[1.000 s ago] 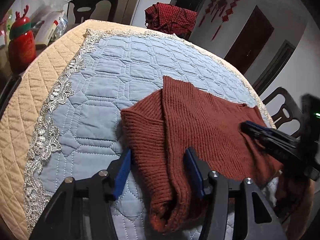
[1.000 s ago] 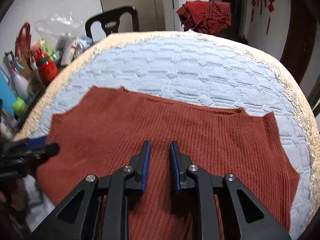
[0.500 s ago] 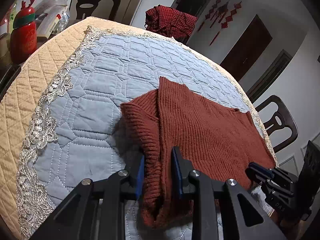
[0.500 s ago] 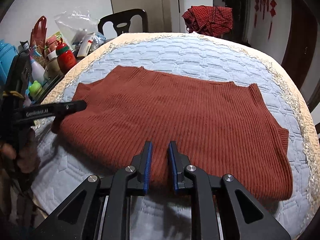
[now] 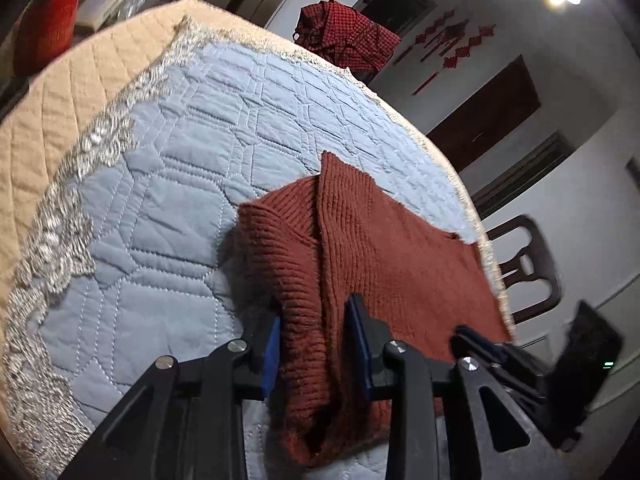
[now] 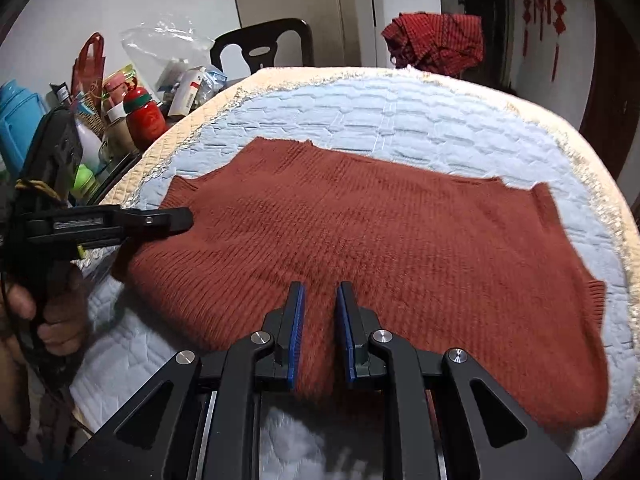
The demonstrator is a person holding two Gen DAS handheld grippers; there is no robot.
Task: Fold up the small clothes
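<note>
- The rust-brown ribbed knit sweater [image 6: 360, 248] lies spread flat on the pale blue quilted table cover [image 6: 400, 120], with its long axis running left to right across your view and its near hem hanging at the near table edge
- Your left gripper [image 5: 316, 344] has its blue-padded jaws round a bunched fold of the sweater's left end, near the hem; the knit fills the gap between the pads, yet the jaws are opening slightly at this moment, so judge that hold as loosening
- Your right gripper [image 6: 319, 336] stands with its jaws narrow, and the near hem of the sweater is pinched between the pads about midway along the garment's length
- Both grips sit on the near edge, and the whole body of the sweater stretches away from the fingers toward the far side of the table
- The left end is doubled already: in the left wrist view a flap lies over the body with a ridge running near to far
- The relation to weigh is this: the free right end, with its ribbed armhole, lies well to the right of your right gripper, which is the nearer one to it
- The red plaid garment [image 6: 436, 40] at the far edge lies well apart from all this
</note>
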